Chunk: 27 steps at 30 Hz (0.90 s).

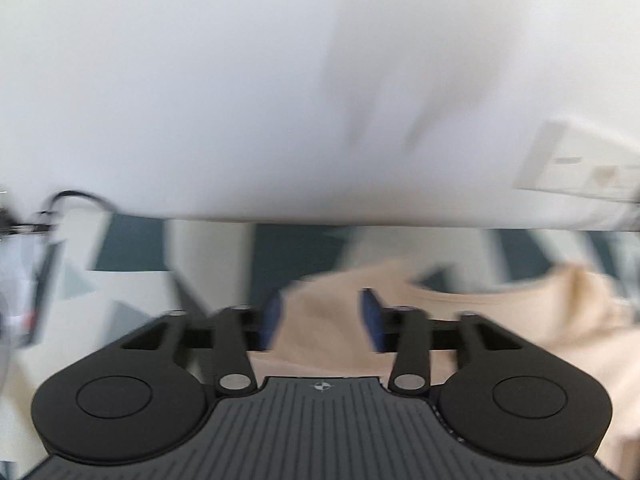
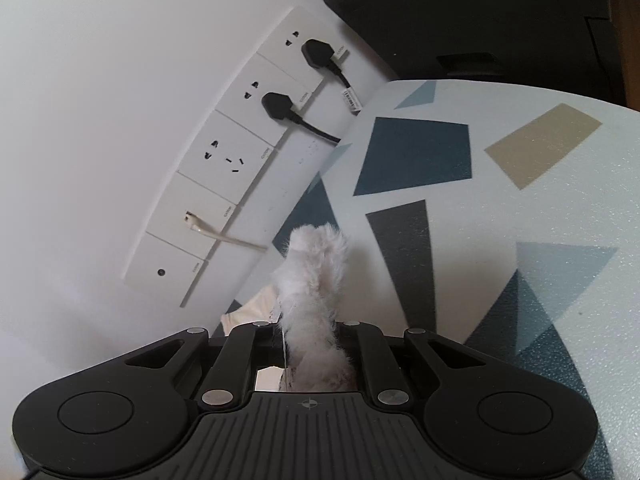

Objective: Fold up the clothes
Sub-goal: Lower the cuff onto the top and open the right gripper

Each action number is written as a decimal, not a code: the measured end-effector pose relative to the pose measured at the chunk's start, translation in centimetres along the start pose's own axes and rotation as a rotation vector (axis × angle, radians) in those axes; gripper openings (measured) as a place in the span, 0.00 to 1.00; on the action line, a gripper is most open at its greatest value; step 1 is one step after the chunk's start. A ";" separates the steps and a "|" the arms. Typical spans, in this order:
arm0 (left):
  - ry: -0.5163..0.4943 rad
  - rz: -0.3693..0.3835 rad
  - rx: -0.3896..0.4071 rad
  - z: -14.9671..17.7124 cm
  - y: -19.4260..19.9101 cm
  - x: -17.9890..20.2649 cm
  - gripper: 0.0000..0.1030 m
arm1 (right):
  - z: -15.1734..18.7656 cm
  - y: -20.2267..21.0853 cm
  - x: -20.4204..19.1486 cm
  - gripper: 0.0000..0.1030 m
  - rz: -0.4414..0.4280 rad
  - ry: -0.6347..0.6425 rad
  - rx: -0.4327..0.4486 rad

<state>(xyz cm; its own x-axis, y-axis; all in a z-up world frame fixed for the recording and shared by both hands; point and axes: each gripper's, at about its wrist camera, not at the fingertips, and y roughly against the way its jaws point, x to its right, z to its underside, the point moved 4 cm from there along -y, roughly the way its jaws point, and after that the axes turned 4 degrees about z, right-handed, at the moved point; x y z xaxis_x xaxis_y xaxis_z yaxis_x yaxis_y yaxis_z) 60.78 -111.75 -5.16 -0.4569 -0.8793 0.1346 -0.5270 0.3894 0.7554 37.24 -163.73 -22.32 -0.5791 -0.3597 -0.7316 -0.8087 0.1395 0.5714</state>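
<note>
Left wrist view is blurry: left gripper (image 1: 320, 320) has its blue pads (image 1: 272, 322) spread apart over a beige knit garment (image 1: 320, 332) on the geometric-patterned tabletop (image 1: 132, 248). Only the right wrist view shows the right gripper (image 2: 310, 330) clamped on a fluffy white fabric piece (image 2: 312, 280), a white wall socket strip (image 2: 236, 152) with black plugs (image 2: 278, 106) on the far left, and open tabletop to the right.

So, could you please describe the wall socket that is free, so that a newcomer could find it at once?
On the white wall beside the patterned table runs a row of white plates. The free socket is the middle plate; the two sockets beyond it hold black plugs, the next plate holds a beige cable.
</note>
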 end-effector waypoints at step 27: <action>-0.049 0.015 -0.069 9.0 -3.3 4.3 0.65 | 4.9 4.2 6.6 0.61 -0.069 -0.360 -0.117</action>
<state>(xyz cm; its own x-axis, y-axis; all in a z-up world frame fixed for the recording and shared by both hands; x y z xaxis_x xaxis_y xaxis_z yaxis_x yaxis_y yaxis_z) 54.11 -114.30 -12.80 -0.4994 -0.8585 0.1162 -0.4698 0.3810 0.7963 29.47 -161.00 -26.56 -0.5399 -0.0145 -0.8416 -0.8417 0.0124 0.5398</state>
